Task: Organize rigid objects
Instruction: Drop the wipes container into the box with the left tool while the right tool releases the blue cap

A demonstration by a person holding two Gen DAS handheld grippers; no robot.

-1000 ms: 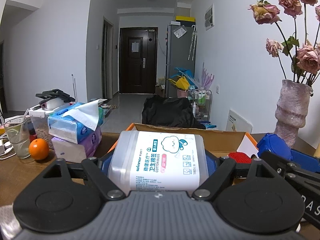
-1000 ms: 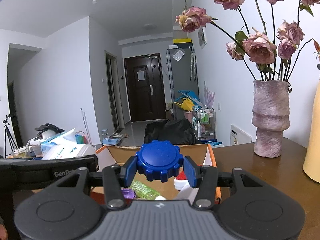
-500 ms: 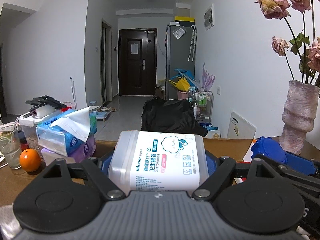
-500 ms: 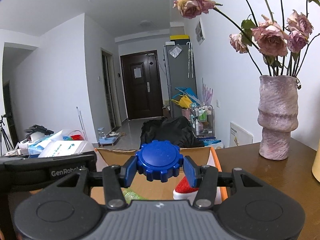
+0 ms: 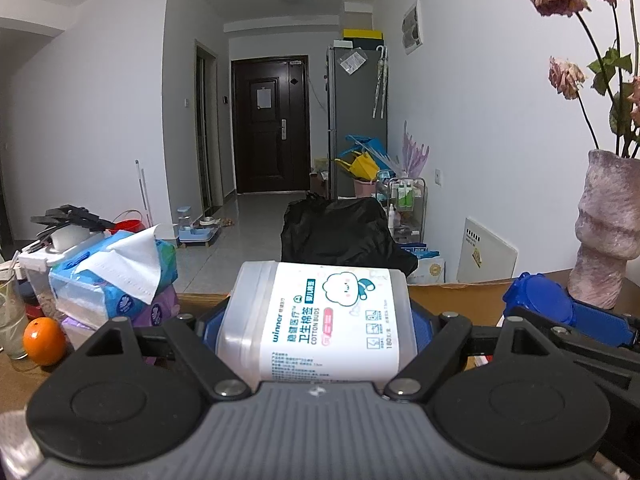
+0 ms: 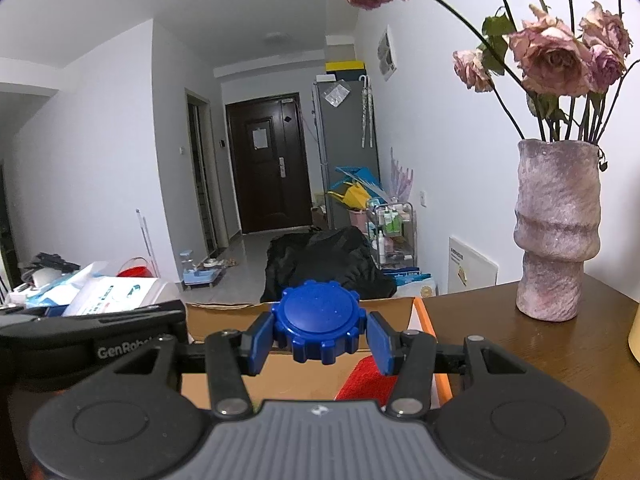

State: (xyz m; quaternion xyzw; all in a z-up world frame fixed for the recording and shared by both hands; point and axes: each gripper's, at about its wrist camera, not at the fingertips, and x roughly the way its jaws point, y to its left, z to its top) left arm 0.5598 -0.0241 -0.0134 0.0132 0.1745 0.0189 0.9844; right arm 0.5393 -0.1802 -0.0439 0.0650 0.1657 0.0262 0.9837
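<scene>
Far left an orange [image 5: 44,340] beside stacked tissue packs [image 5: 114,280]. Left gripper [image 5: 318,320] pinches a cotton-bud box [image 5: 320,320], held above the table's far edge. Right gripper [image 6: 320,338] clamps a blue ridged cap [image 6: 320,328] over the open cardboard box [image 6: 418,308]. Vase [image 6: 558,228] far right on the wooden table [image 6: 540,344].

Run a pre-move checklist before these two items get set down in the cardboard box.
1. Left gripper shut on the cotton bud box: ok, pads press both sides.
2. Right gripper shut on the blue cap: ok.
3. Cardboard box ahead of both grippers: ok, its far wall shows past the fingers.
4. Free spot on the box floor: cannot tell; a red item lies at the right, the rest is hidden.
5. Vase apart from the right gripper: ok, standing off to the right on the table.
</scene>
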